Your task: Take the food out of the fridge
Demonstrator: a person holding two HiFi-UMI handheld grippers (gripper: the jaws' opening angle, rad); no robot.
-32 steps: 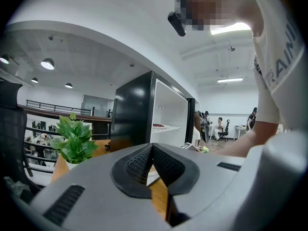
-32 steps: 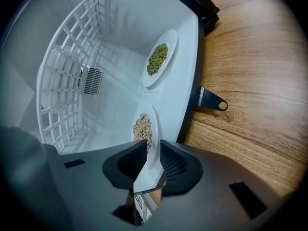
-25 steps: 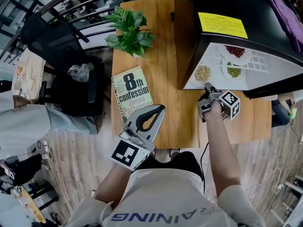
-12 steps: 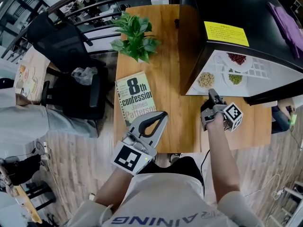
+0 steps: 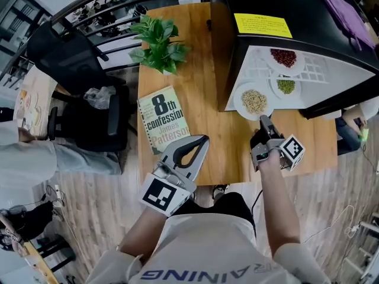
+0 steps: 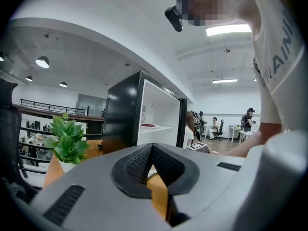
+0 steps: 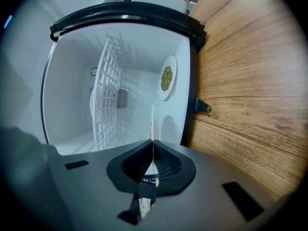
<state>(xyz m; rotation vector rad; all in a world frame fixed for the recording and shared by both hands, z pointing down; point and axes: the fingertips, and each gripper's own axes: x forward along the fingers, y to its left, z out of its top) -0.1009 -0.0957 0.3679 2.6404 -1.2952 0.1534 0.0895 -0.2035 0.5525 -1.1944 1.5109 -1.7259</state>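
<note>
The black fridge (image 5: pixel 296 5) stands open on the wooden table (image 5: pixel 201 81), its white inside facing me. A white plate of beige grains (image 5: pixel 253 101) sticks out past the fridge's front edge. My right gripper (image 5: pixel 262 121) is shut on its near rim. In the right gripper view the plate (image 7: pixel 152 121) shows edge-on as a thin white line, clamped where the right gripper (image 7: pixel 152 146) closes. Deeper inside the fridge sit a plate of green beans (image 5: pixel 286 86) (image 7: pixel 166 78) and a plate of red beans (image 5: pixel 283 57). My left gripper (image 5: pixel 200 141) (image 6: pixel 152 147) is shut and empty, level above the table's near edge.
A book (image 5: pixel 163 120) lies on the table left of the left gripper, and a potted plant (image 5: pixel 159 40) stands behind it. A black chair (image 5: pixel 77 64) is off the table's left side. A white wire rack (image 7: pixel 108 90) stands inside the fridge.
My right gripper has drawn back and up from the fridge with the grain plate, which now overhangs the fridge's front edge. The left gripper has stayed put.
</note>
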